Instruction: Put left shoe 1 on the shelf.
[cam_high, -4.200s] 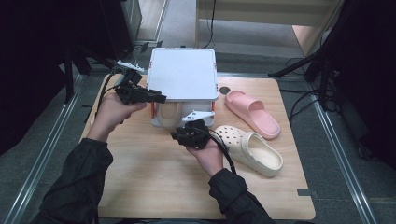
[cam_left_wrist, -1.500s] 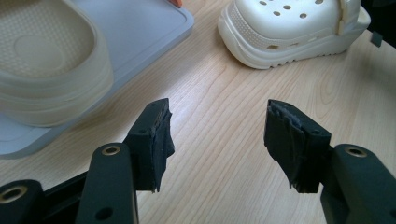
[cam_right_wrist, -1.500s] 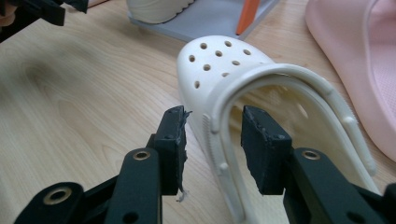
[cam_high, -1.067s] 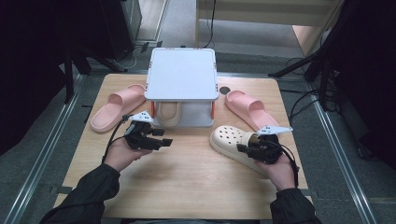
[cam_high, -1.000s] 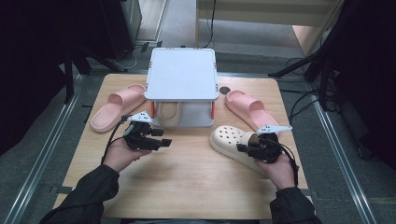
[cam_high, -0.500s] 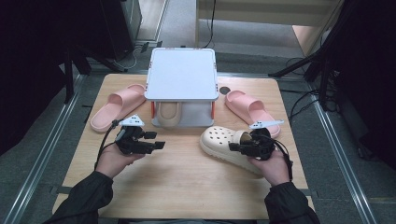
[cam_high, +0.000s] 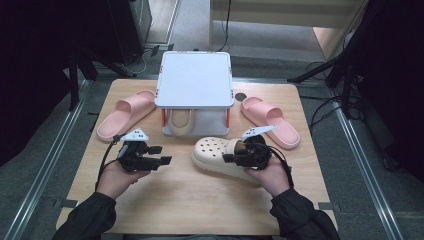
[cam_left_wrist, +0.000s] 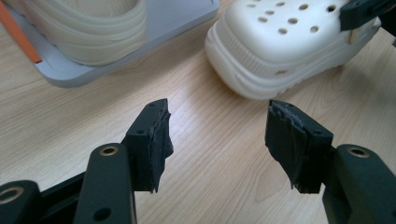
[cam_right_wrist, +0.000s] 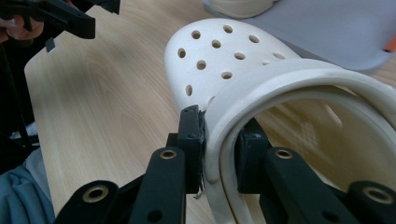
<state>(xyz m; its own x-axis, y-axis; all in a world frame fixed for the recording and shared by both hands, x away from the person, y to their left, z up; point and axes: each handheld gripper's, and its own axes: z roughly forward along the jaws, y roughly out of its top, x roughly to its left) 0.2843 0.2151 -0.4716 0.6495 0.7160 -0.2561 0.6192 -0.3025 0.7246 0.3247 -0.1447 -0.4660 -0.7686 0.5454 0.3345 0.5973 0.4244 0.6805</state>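
We see the cream clog (cam_high: 220, 157) lying on the wooden table (cam_high: 200, 200) just in front of the white rack (cam_high: 195, 80), its toe pointing toward the left gripper (cam_high: 162, 155). The right gripper (cam_high: 229, 158) is clamped on the clog's heel rim (cam_right_wrist: 219, 140), one pad outside the rim and one inside the opening. We judge the clog to be moulded foam: light, springy rather than stiff, and not fragile. Its smooth, rounded toe (cam_left_wrist: 280, 42) offers little purchase, so we take it by a thin edge, as the heel rim here, or by the collar of the opening. Held at one end only, we expect the shoe to swing and the wall to flex under the pads. The left gripper stands released, nothing between its jaws, hovering over bare wood near the toe. A second cream clog (cam_high: 181, 120) rests under the rack, and pink slippers (cam_high: 125, 112) lie at either side.
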